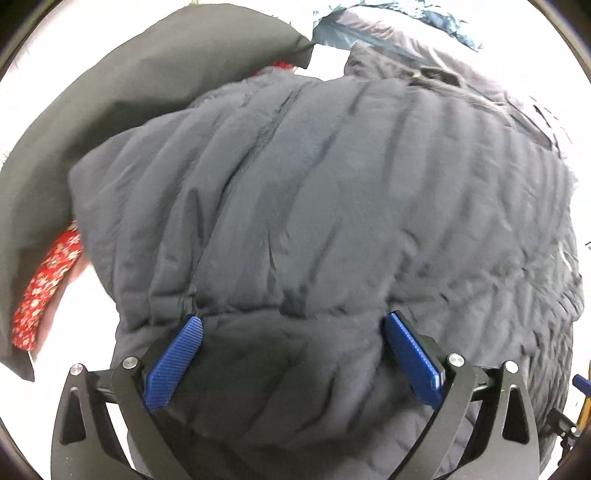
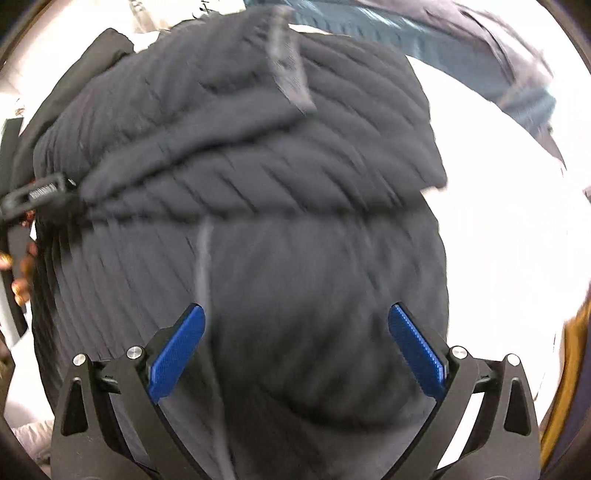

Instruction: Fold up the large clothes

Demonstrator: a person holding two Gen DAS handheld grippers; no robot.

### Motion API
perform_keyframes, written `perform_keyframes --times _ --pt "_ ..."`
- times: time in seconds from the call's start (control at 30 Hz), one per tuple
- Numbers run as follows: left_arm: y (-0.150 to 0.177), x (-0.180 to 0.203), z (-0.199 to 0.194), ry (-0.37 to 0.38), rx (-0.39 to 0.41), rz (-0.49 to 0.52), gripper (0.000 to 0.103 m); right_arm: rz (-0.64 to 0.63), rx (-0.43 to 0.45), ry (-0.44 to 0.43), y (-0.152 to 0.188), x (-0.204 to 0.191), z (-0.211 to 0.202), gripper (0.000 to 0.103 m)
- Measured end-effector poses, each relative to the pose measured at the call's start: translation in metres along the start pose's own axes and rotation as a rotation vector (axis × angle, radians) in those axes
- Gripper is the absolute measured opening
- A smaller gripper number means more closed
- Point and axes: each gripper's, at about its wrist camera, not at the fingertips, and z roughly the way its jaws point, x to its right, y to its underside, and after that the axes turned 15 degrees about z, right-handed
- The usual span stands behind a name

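Observation:
A dark grey quilted puffer jacket (image 1: 314, 192) lies bunched on a white surface and fills most of both views. It also shows in the right wrist view (image 2: 258, 229), partly folded over itself with a pale seam line running down it. My left gripper (image 1: 293, 319) is open, its blue pads spread wide just above the jacket's near edge. My right gripper (image 2: 297, 310) is open too, its blue pads spread over the jacket. Neither holds anything.
A dark olive garment (image 1: 122, 85) lies at the left with a red floral cloth (image 1: 48, 280) under it. A teal and grey garment lies at the back in both views (image 1: 388, 26), (image 2: 424, 44). White surface (image 2: 509, 240) shows at right.

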Motion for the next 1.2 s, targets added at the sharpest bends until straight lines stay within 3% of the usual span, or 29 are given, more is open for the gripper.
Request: perform_keyframes --times 0.13,0.27,0.37,0.8,1.0,1.2 --pt "0.029 0.016 -0.031 -0.007 0.052 0.059 0.097 0.073 -0.04 -0.004 0.031 0.039 -0.002 0.098" --pt "0.067 0.031 -0.052 -0.023 0.048 0.121 0.097 0.129 -0.076 -0.013 0.056 0.068 0.002 0.098" --pt "0.099 0.03 -0.06 0.04 0.008 0.079 0.097 0.124 -0.088 -0.019 0.071 0.075 0.003 0.098" --pt "0.182 0.026 -0.081 0.086 -0.081 -0.026 0.097 0.079 -0.103 -0.081 0.115 0.074 -0.001 0.098" --pt "0.221 0.0 -0.096 0.109 -0.084 -0.103 0.097 0.101 -0.116 -0.143 0.133 0.105 -0.009 0.098" --pt "0.259 -0.067 -0.116 0.126 -0.052 -0.268 0.097 0.273 -0.112 -0.228 0.137 0.161 -0.019 0.098"
